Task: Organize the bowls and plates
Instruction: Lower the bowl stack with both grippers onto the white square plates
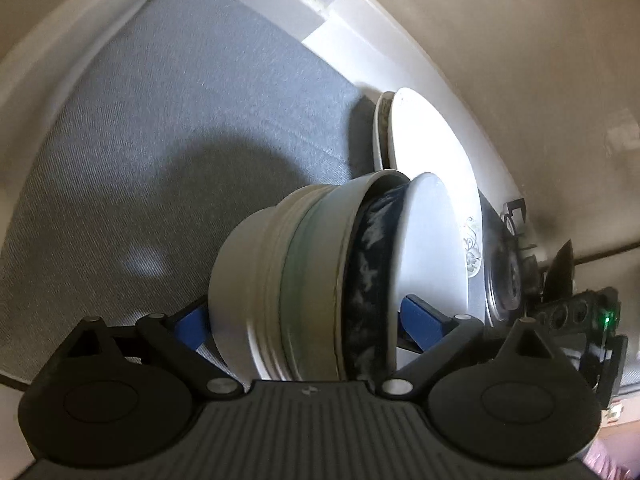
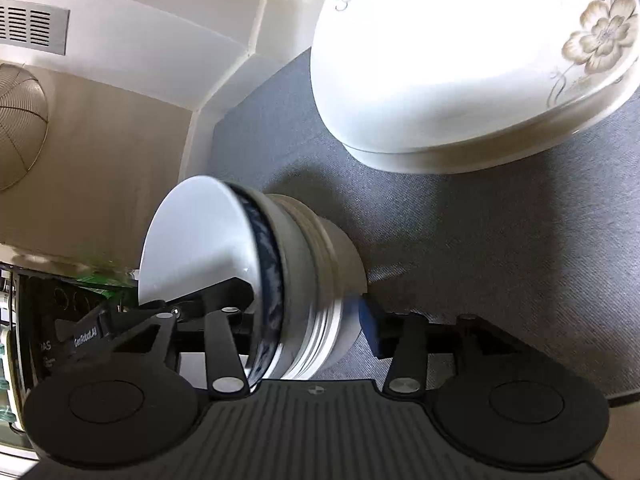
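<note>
A stack of nested bowls, white outside with a dark blue one inside and a white one on top, sits between the fingers of my left gripper, which is shut on it from both sides. The same bowl stack shows in the right wrist view, between the fingers of my right gripper, which is also shut on it. The stack rests on a grey mat. A white plate with a flower pattern lies on the mat beyond, on top of another plate; these plates also show in the left wrist view.
The grey mat lies on a white counter in a corner with beige walls. A gas stove burner is past the plates. A wire mesh object hangs on the wall, and a vent is above it.
</note>
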A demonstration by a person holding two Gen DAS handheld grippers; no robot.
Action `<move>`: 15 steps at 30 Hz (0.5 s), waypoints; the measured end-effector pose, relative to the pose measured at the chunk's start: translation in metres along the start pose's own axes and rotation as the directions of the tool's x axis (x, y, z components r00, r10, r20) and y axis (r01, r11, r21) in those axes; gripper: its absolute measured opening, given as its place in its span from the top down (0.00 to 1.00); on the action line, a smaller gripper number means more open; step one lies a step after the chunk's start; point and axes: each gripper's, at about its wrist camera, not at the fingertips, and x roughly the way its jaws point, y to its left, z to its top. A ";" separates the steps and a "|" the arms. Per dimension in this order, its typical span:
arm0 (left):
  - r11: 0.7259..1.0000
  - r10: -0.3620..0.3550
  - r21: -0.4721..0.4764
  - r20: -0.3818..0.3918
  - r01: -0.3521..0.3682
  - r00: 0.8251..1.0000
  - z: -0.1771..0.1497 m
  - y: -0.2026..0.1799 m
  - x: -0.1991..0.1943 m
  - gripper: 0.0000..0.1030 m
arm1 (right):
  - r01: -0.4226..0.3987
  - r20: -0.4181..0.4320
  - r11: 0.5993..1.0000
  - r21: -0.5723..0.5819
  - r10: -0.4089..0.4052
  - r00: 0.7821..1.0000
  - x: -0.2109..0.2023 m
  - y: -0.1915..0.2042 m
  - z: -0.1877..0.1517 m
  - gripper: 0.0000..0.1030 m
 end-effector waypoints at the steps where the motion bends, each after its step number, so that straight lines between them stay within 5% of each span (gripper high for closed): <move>1: 1.000 0.000 0.010 0.001 0.000 1.000 -0.001 0.000 -0.002 0.04 | 0.000 0.002 1.000 -0.018 0.000 1.000 0.000 0.002 -0.001 0.54; 15: 0.998 -0.026 0.058 0.022 0.025 0.999 0.007 -0.017 -0.001 0.05 | 0.017 0.083 0.998 -0.053 -0.012 0.997 -0.016 0.006 0.000 0.59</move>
